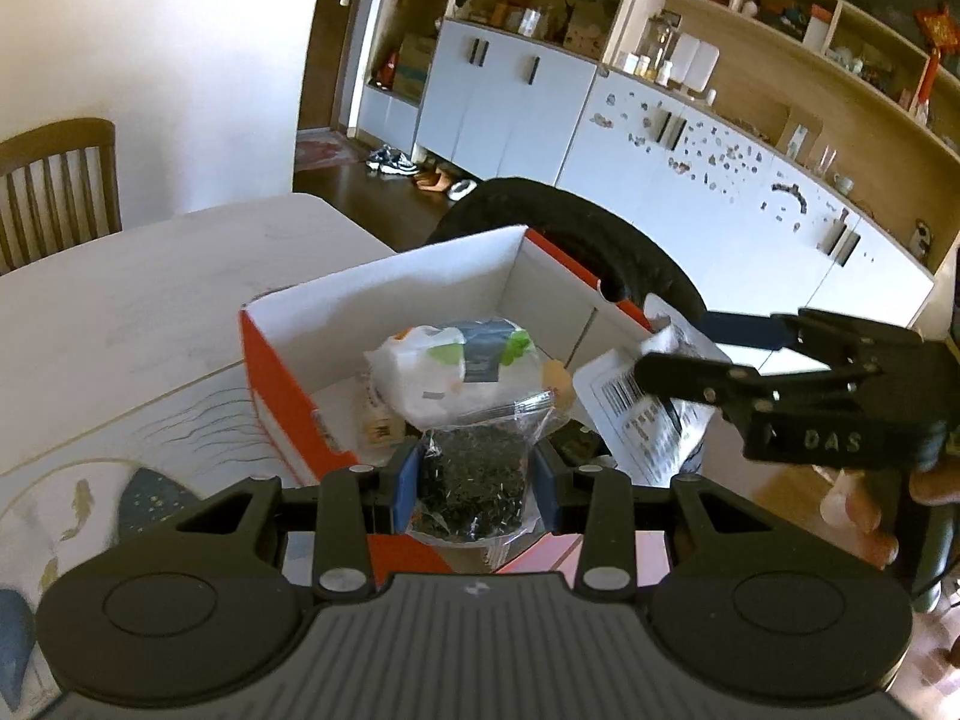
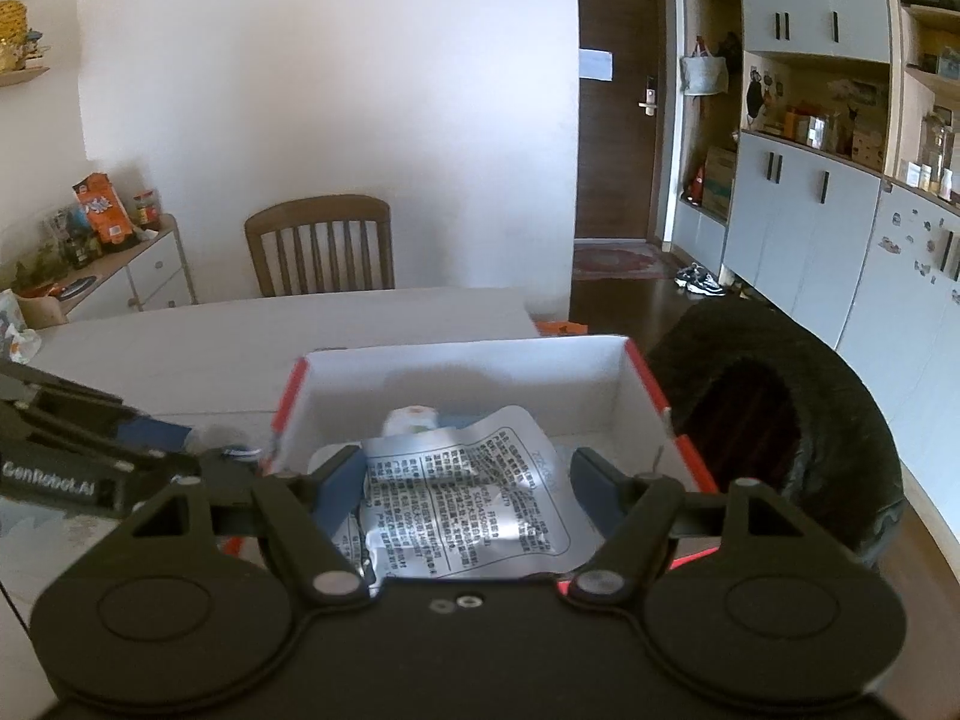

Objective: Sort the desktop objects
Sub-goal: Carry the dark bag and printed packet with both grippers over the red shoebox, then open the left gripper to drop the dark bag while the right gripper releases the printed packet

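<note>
Over the box (image 1: 270, 360), the left gripper (image 1: 474, 471) pinches a tea bag (image 1: 471, 480); the right gripper (image 2: 465, 480) probably grips a pouch (image 2: 462, 498). Next: let go.

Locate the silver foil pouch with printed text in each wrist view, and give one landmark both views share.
Left wrist: silver foil pouch at right of centre, held by the right gripper beside the box.
Right wrist: pouch at lower centre, between the right gripper's own fingers.
Shared landmark: the orange-edged white box.

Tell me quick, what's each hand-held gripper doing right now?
Left hand-held gripper: closed on a clear plastic bag of dark dried leaves.
Right hand-held gripper: closed on a flat silver foil pouch with printed text.
</note>
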{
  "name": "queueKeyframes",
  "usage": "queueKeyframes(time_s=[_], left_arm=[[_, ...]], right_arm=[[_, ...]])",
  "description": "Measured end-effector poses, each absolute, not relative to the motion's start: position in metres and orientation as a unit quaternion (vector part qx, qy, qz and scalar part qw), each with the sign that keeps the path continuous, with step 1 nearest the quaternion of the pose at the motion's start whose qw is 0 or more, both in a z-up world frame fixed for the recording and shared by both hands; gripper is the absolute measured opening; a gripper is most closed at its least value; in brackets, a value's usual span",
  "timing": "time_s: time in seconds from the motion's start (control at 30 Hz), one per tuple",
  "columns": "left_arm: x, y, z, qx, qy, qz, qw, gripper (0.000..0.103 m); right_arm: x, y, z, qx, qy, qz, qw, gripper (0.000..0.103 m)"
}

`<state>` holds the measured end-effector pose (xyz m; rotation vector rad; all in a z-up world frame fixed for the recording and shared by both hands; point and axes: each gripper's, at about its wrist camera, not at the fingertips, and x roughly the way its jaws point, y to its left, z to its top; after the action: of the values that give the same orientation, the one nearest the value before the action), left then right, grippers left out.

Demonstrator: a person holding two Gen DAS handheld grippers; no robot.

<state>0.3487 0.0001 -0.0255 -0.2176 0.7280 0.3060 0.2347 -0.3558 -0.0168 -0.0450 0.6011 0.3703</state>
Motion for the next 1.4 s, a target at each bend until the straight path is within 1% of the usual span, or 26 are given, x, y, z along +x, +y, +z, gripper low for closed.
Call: queueKeyframes(time_s=[0.33, 0.67, 0.97, 1.23, 1.4], left_arm=[[0.393, -0.008, -0.04, -0.074, 0.381, 0.153, 0.909, 0.037], [0.429, -0.001, -0.063, -0.078, 0.421, 0.161, 0.889, 0.037], [0.446, 0.002, -0.08, -0.071, 0.454, 0.16, 0.874, 0.037], [0.454, 0.006, -0.092, -0.074, 0.476, 0.161, 0.862, 0.037], [0.457, 0.002, -0.094, -0.057, 0.488, 0.154, 0.857, 0.037]], right_arm=[[0.271, -0.382, -0.031, -0.014, 0.304, 0.17, 0.937, 0.075], [0.305, -0.389, -0.056, -0.017, 0.328, 0.165, 0.93, 0.075], [0.314, -0.387, -0.081, -0.03, 0.352, 0.172, 0.919, 0.075], [0.314, -0.378, -0.091, -0.049, 0.371, 0.184, 0.909, 0.075], [0.316, -0.374, -0.098, -0.056, 0.385, 0.193, 0.901, 0.075]])
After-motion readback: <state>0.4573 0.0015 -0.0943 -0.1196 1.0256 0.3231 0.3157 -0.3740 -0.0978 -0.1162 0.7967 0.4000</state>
